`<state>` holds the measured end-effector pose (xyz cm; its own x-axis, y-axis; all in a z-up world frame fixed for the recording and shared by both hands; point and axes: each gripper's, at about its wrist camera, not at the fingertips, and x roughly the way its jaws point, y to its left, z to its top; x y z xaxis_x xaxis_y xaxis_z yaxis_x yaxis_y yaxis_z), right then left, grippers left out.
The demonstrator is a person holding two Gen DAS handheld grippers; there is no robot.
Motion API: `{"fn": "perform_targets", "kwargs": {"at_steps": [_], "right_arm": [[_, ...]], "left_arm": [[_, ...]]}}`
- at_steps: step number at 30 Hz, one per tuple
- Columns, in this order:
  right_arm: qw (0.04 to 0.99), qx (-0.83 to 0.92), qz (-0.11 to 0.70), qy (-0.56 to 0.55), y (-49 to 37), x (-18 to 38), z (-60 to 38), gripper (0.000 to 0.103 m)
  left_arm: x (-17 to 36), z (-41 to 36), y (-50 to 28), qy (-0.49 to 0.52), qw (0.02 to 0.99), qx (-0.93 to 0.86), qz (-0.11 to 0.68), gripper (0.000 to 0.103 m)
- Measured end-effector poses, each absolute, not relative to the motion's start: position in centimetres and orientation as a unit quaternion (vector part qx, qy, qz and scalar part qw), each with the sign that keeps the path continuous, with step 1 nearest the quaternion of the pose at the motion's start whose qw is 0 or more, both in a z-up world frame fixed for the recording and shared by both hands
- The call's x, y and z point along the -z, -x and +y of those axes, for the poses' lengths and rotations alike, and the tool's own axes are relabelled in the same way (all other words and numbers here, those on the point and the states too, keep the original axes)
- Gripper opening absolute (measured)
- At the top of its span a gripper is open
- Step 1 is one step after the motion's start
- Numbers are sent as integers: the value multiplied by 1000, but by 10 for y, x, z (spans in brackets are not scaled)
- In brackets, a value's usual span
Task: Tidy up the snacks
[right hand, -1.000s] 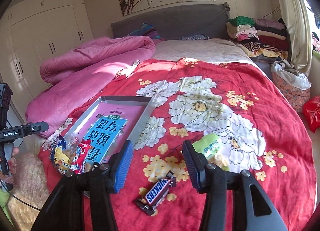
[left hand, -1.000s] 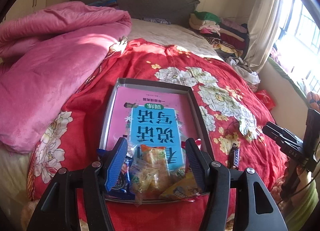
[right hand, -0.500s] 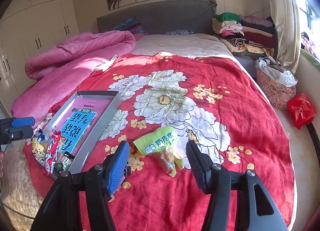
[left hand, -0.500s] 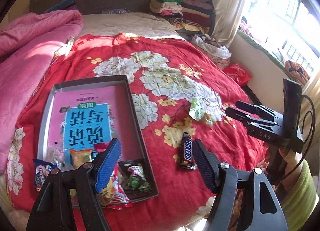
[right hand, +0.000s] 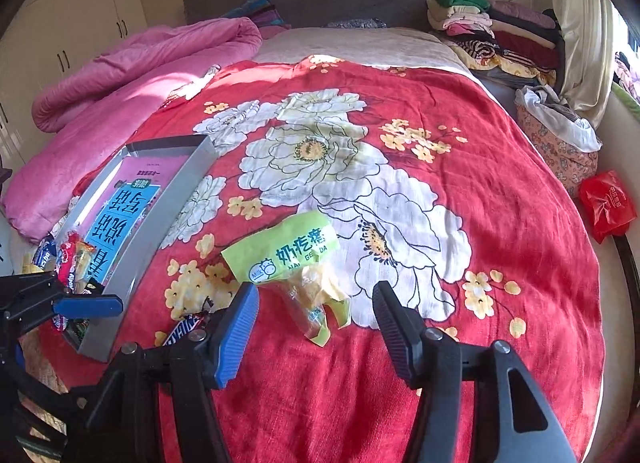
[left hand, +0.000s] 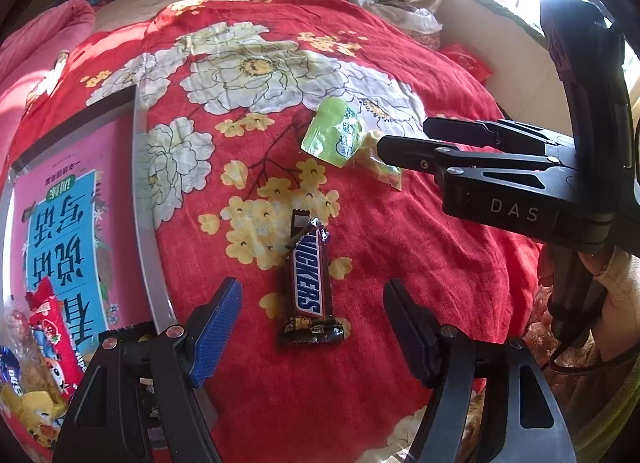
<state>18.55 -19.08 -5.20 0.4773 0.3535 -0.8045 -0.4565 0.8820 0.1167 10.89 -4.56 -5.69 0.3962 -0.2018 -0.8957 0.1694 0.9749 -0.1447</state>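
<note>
A brown Snickers bar (left hand: pixel 309 283) lies on the red flowered bedspread, between the open fingers of my left gripper (left hand: pixel 313 295), which is low over it and empty. A green milk-snack packet (right hand: pixel 288 253) lies just ahead of my open, empty right gripper (right hand: pixel 316 299); it also shows in the left wrist view (left hand: pixel 334 137). The grey metal tray (left hand: pixel 146 223) with a pink and blue book in it sits to the left; several snack packets (left hand: pixel 44 343) lie at its near end. The Snickers bar end peeks out beside my right gripper's left finger (right hand: pixel 182 331).
The right gripper's black body (left hand: pixel 520 183) reaches in from the right of the left wrist view. A pink quilt (right hand: pixel 132 75) is heaped at the bed's left. Folded clothes (right hand: pixel 492 27) are stacked at the far right. A red bag (right hand: pixel 606 203) lies beside the bed.
My left gripper has swung right from over the tray to over the Snickers bar and come closer. My right gripper has moved forward and down toward the green packet. Both stay open.
</note>
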Motion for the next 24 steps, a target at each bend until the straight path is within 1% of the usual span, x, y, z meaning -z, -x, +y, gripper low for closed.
{"fn": "perform_targets", "kwargs": {"at_steps": [3, 4, 7, 11, 13, 14, 15, 16, 18, 20, 24], "right_arm": [[851, -235, 467, 48, -192, 61, -191, 59], [848, -238, 471, 47, -194, 64, -190, 59], [844, -241, 476, 59, -197, 71, -184, 59], [838, -245, 482, 79, -202, 80, -173, 59], [837, -243, 482, 91, -204, 85, -169, 59], [836, -242, 483, 97, -206, 88, -167, 55], [836, -240, 483, 102, -206, 90, -165, 50], [836, -239, 483, 103, -207, 92, -164, 48], [840, -239, 478, 96, -208, 91, -164, 41], [842, -248, 472, 80, -207, 85, -166, 38], [850, -264, 452, 62, -201, 73, -167, 37]], "left_arm": [[66, -46, -117, 20, 830, 113, 545, 74], [69, -46, -119, 21, 829, 113, 547, 70], [77, -47, -125, 23, 824, 114, 555, 64], [88, -47, -130, 25, 820, 110, 562, 62], [90, -47, -130, 24, 821, 107, 561, 57], [90, -48, -131, 22, 822, 106, 559, 55], [90, -48, -131, 20, 824, 105, 557, 49], [90, -48, -131, 18, 826, 103, 554, 38], [89, -45, -134, 26, 828, 105, 550, 29], [87, -42, -133, 37, 830, 110, 545, 29], [73, -37, -127, 51, 841, 120, 525, 29]]}}
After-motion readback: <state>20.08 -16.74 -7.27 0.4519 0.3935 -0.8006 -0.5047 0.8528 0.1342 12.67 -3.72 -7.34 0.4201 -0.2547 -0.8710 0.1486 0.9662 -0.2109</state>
